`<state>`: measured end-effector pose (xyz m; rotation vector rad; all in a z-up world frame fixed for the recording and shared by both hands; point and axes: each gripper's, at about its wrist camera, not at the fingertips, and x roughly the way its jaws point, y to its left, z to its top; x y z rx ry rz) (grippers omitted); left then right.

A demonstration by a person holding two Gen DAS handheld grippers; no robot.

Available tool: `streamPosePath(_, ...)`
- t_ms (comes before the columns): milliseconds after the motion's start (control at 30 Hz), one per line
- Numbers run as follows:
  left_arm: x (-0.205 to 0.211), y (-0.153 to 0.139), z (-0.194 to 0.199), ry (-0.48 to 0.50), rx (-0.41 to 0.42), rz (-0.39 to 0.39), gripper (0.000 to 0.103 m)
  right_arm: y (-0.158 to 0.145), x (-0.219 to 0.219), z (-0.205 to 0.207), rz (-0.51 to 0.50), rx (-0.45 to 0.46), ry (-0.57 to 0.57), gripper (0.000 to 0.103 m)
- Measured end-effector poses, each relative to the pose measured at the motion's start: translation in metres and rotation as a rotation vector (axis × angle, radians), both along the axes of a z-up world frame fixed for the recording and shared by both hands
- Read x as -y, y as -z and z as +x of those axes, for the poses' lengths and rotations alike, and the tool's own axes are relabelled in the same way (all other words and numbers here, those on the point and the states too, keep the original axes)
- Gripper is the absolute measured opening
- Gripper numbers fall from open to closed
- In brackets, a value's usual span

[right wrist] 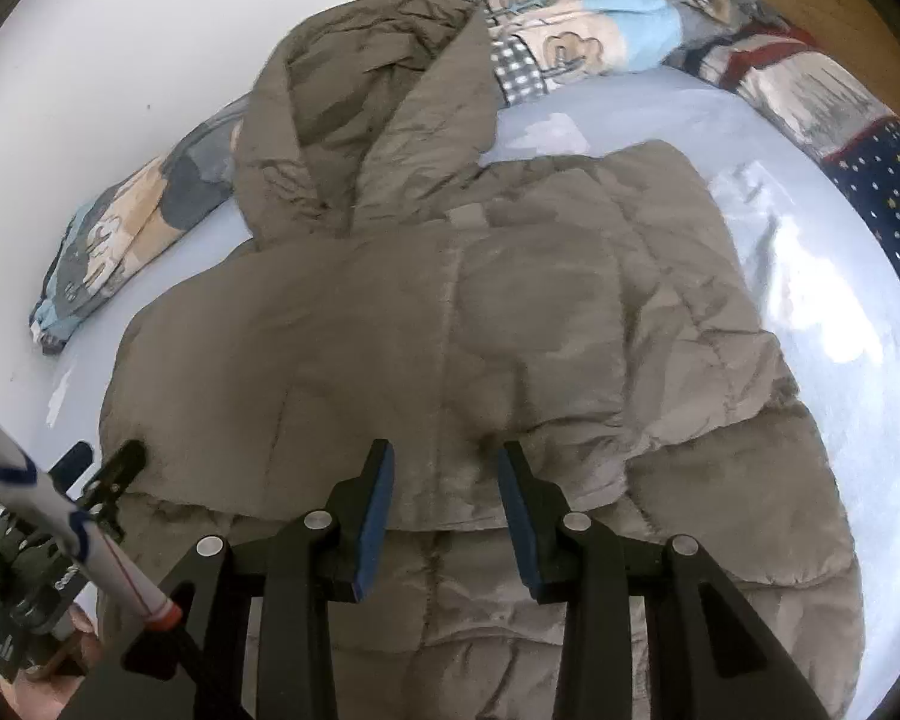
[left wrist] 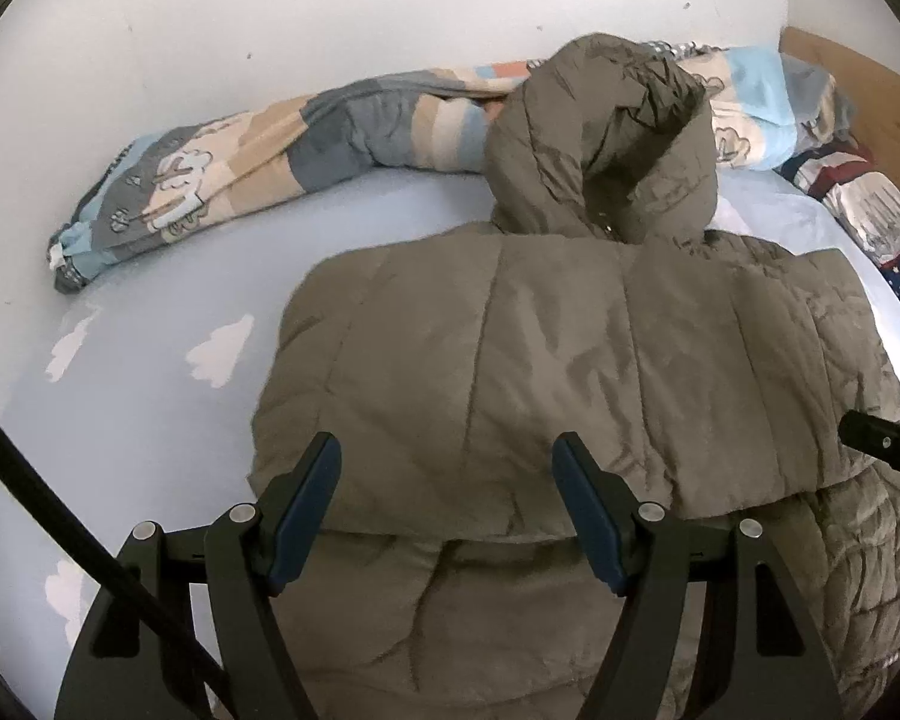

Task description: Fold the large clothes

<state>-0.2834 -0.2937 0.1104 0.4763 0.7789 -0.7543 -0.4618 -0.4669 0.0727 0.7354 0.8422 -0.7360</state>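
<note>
An olive-grey hooded puffer jacket (left wrist: 570,360) lies on a pale blue bed sheet (left wrist: 150,420), its hood (left wrist: 606,138) near a rolled patterned duvet (left wrist: 240,162). The left gripper (left wrist: 447,516) and right gripper (right wrist: 444,516) hover above its folded edge, jaws apart, holding nothing.

- We see a plain white wall (left wrist: 330,12) behind the bed, marked with a few small dark specks.
- The bed (left wrist: 150,432) wears a pale blue sheet printed with white clouds.
- A rolled patchwork quilt (left wrist: 282,144) lies along the wall.
- A wooden headboard (left wrist: 858,78) stands at the far right, with a star-patterned navy pillow (right wrist: 888,192) near it.
- Soft daylight glares on the sheet.
</note>
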Motion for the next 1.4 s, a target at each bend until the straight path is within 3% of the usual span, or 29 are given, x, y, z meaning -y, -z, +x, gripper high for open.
streamPosePath(367,0.001,-0.003,-0.001,0.000,0.057,0.020,0.072,0.015,0.002,0.003,0.019,-0.058,-0.007,0.042)
streamPosePath(700,0.001,-0.004,0.003,-0.007,0.057,0.020,0.072,0.006,0.002,-0.004,0.020,-0.015,0.008,0.042)
streamPosePath(967,-0.001,0.001,0.013,-0.022,0.041,0.052,0.072,0.005,0.007,-0.012,0.015,-0.006,0.032,0.042)
streamPosePath(1033,0.001,0.011,0.019,-0.032,0.016,0.101,0.072,0.009,0.008,-0.011,0.020,-0.014,0.033,0.042)
streamPosePath(1133,0.000,0.020,0.025,-0.038,-0.050,0.107,0.072,0.017,0.008,-0.007,0.028,-0.039,0.022,0.042)
streamPosePath(1400,-0.015,-0.013,0.030,-0.047,-0.090,-0.040,0.072,0.004,0.012,-0.016,0.038,0.024,0.042,0.043)
